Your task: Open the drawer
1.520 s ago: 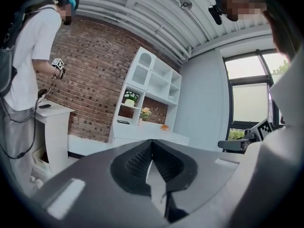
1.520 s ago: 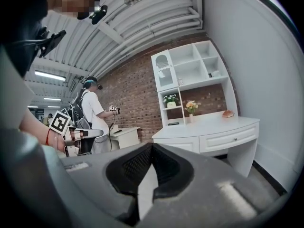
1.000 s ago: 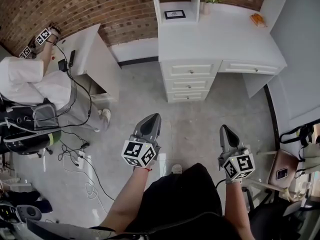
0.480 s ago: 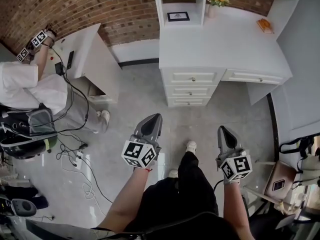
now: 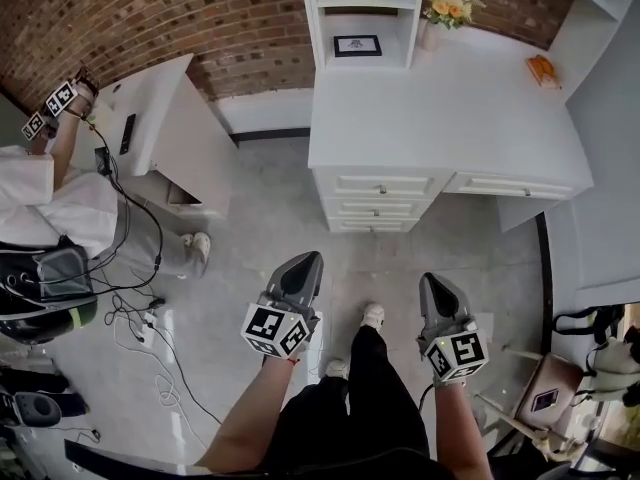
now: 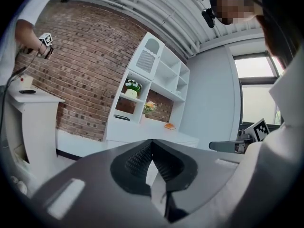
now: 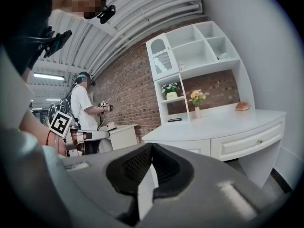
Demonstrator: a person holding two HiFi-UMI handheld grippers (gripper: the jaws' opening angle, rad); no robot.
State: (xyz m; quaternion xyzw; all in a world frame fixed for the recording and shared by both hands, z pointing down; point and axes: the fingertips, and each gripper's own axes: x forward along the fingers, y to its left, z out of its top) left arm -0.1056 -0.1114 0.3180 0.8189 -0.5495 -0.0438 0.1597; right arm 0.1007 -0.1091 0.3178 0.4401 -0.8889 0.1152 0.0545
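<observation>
Left claw (image 5: 303, 260): grey, two-jaw, jaws pressed together, nothing pinched; marker cube (image 5: 275, 329) at its rear.
Right claw (image 5: 432, 282): same grey build, jaws pressed together too, empty; beside the left claw, apart from it.
Drawer stack (image 5: 376, 206): three white drawer fronts with small round knobs, all shut, under the worktop; ahead of both claws, roughly between their lines, well apart from them.
Wide drawer (image 5: 513, 186): white front, shut; ahead and to the right of the right claw, well apart.
Worktop (image 5: 440, 108): white desk top, beyond the drawers as seen from the claws.
On worktop: vase of yellow flowers (image 5: 447, 8) and small orange object (image 5: 541, 68), both at the far side from the claws.
Shelf unit (image 5: 360, 13): white, at the worktop's back; holds a black-framed picture (image 5: 357, 45).
Floor (image 5: 260, 218): grey, under both claws.
Wearer's legs: black trousers (image 5: 365, 398), white shoe (image 5: 372, 316) between the claws.
Second person (image 5: 60, 203): white shirt, far left of the left claw, at a small white table (image 5: 160, 108).
</observation>
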